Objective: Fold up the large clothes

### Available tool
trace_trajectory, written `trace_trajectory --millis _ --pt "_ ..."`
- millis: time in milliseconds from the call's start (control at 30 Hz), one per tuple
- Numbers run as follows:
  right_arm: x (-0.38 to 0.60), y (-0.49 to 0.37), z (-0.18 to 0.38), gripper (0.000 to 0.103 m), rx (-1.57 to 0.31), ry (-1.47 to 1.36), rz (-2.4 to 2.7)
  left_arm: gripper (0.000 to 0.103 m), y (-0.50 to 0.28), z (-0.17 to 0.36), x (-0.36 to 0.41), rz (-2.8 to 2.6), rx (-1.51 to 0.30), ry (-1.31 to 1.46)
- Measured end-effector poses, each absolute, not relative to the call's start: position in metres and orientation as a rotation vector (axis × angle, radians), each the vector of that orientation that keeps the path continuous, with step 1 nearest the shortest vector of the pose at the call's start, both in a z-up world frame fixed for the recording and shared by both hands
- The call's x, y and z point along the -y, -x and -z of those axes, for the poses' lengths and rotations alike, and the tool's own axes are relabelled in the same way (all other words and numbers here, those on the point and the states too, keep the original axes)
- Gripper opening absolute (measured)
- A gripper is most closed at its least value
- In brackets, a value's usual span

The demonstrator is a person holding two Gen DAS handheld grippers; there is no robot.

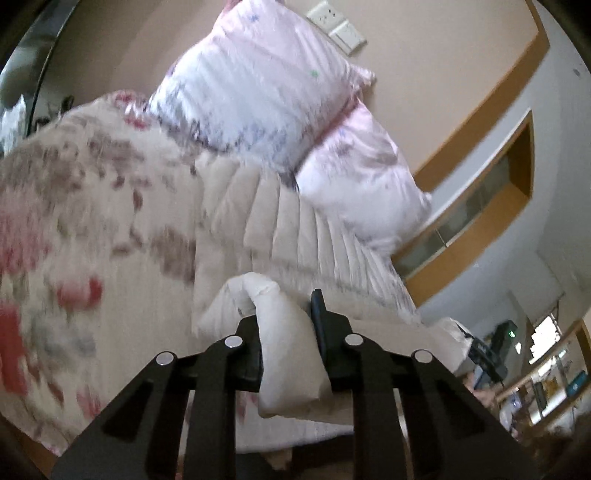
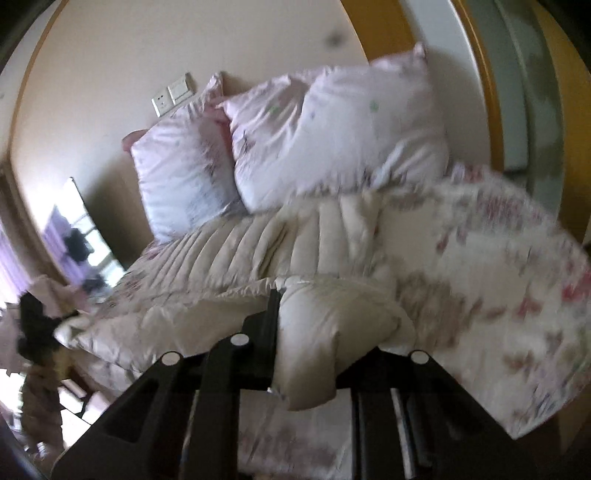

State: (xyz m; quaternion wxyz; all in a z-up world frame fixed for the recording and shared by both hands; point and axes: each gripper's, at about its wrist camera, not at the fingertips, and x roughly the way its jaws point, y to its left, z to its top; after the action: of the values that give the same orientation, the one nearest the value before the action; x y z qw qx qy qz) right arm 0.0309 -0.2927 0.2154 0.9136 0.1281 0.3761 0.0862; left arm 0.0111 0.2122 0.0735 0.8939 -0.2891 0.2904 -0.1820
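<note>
A large cream quilted coat [image 1: 295,229] lies spread on a bed with a floral cover [image 1: 74,206]. My left gripper [image 1: 286,332] is shut on a bunched fold of the coat's edge, which sticks out between the black fingers. In the right wrist view the same coat [image 2: 240,254] stretches across the bed, and my right gripper [image 2: 314,332] is shut on another thick fold of it; the right-hand finger is hidden under the cloth. Both views are blurred by motion.
Two pale pink pillows [image 1: 258,81] [image 2: 332,133] lean against the beige wall at the head of the bed. A wall socket and switch [image 1: 336,22] [image 2: 171,94] sit above them. Wooden trim and shelves [image 1: 498,192] show at the right; the other gripper [image 2: 37,325] shows at the left.
</note>
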Motion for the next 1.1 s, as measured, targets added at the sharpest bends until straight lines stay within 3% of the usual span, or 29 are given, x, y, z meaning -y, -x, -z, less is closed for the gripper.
trace_trajectory --millis 400,833,933,1000,1100 --pt "0.290 -0.160 -0.216 0.017 -0.710 -0.247 -0.042 0.017 -0.144 -0.121 -0.213 0.254 -0.563 0.566" --pt "0.304 -0.278 -0.123 0.020 -0.906 -0.400 0.047 0.017 -0.256 -0.058 -0.236 0.204 -0.690 0.833" --pt "0.311 -0.289 -0.111 0.031 -0.926 -0.472 0.062 0.018 -0.266 -0.051 -0.238 0.221 -0.696 0.875" --pt "0.316 -0.297 -0.107 0.054 -0.925 -0.527 0.071 0.020 -0.270 -0.050 -0.239 0.234 -0.691 0.907" --pt "0.321 -0.306 -0.109 0.067 -0.900 -0.568 0.075 0.032 -0.279 -0.047 -0.242 0.250 -0.679 0.972"
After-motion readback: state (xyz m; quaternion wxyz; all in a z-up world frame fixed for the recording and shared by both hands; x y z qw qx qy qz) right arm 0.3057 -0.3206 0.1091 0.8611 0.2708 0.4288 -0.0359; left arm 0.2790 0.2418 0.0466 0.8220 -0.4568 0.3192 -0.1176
